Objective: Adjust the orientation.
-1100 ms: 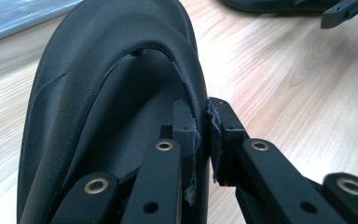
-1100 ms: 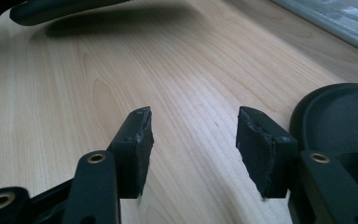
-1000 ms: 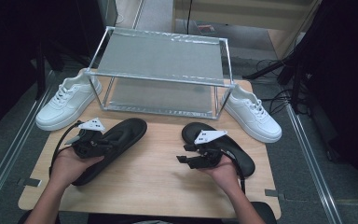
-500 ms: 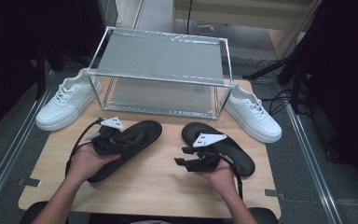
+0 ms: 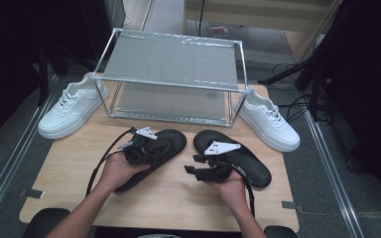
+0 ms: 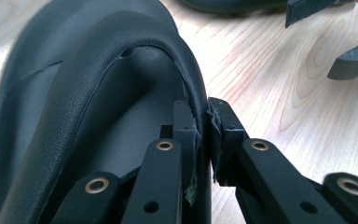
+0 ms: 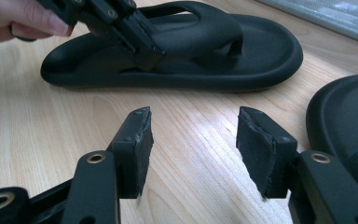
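Observation:
Two black flip-flop sandals lie on the wooden table (image 5: pixel 178 198). My left gripper (image 5: pixel 146 150) is shut on the strap of the left sandal (image 5: pixel 174 141). In the left gripper view the jaws (image 6: pixel 203 126) pinch the strap's edge (image 6: pixel 121 84) between their pads. My right gripper (image 5: pixel 192 171) stands open just left of the right sandal (image 5: pixel 250 163), pointing toward the left one. In the right gripper view its jaws (image 7: pixel 193 140) hold only air above the wood, the left sandal (image 7: pixel 223 51) lies ahead, and the right sandal's edge (image 7: pixel 349 116) is at the right.
A metal-framed two-level rack (image 5: pixel 173 74) stands at the back of the table. One white sneaker (image 5: pixel 72 106) rests at its left end and another (image 5: pixel 270 119) at its right. Cables trail from both grippers toward the front edge.
My left hand has moved right toward the table's middle, carrying the left sandal with it by the strap. The right hand and right sandal have stayed put.

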The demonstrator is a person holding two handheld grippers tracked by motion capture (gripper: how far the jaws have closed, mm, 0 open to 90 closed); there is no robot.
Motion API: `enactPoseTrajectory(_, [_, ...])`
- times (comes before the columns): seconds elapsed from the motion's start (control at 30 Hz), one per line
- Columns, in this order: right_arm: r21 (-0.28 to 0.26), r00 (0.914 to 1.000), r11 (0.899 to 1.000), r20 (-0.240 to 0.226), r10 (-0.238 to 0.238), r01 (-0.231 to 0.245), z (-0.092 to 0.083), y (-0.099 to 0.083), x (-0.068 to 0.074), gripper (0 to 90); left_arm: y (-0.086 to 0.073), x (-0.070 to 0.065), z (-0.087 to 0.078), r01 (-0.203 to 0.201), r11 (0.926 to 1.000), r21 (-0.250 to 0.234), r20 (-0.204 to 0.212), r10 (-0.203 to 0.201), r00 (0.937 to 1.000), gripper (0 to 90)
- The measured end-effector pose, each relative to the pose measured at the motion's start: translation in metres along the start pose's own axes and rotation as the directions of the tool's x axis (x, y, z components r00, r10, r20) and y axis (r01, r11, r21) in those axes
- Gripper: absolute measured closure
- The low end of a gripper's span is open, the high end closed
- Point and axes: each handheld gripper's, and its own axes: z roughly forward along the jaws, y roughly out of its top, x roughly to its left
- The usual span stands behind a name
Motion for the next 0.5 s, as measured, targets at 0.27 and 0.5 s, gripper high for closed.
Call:
enactPoseTrajectory(0.27, [0.018, 0.9997, 1.0, 0.025, -0.005, 0.004, 0.005, 0.001, -0.001, 46.7, 0.0, 0.006, -0.003, 0.014, 0.9993, -0.034, 0.054, -0.013, 0.9985, 69.6])
enactPoseTrajectory(0.5, [0.019, 0.9995, 1.0, 0.027, 0.018, -0.018, 0.01, 0.008, 0.0, 46.7, -0.003, 0.004, -0.021, -0.043, 0.9989, -0.018, 0.042, 0.044, 0.9981, 53.6])
